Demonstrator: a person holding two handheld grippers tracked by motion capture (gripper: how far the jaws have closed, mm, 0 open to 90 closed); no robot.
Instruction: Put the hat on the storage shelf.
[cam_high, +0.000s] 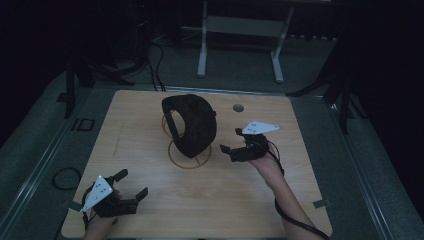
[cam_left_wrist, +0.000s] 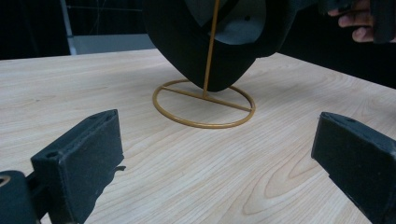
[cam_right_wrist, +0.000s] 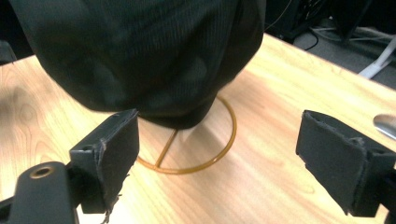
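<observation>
A black cap (cam_high: 192, 125) hangs on a gold wire stand (cam_high: 187, 162) with a ring base, in the middle of the wooden table (cam_high: 210, 210). My right gripper (cam_high: 230, 140) is open just right of the cap, its jaws pointing at it without touching. In the right gripper view the cap (cam_right_wrist: 140, 51) hangs close ahead over the stand's ring (cam_right_wrist: 205, 164), and the right gripper (cam_right_wrist: 219, 135) holds nothing. My left gripper (cam_high: 134, 182) is open near the front left corner. It (cam_left_wrist: 217, 130) faces the cap (cam_left_wrist: 205, 37) and stand (cam_left_wrist: 205, 107) from a distance.
A round metal grommet (cam_high: 238, 107) sits in the table behind the right gripper. A desk frame (cam_high: 240, 40) and cables (cam_high: 155, 65) stand on the floor beyond the far edge. The person's right hand (cam_left_wrist: 359, 21) appears in the left gripper view.
</observation>
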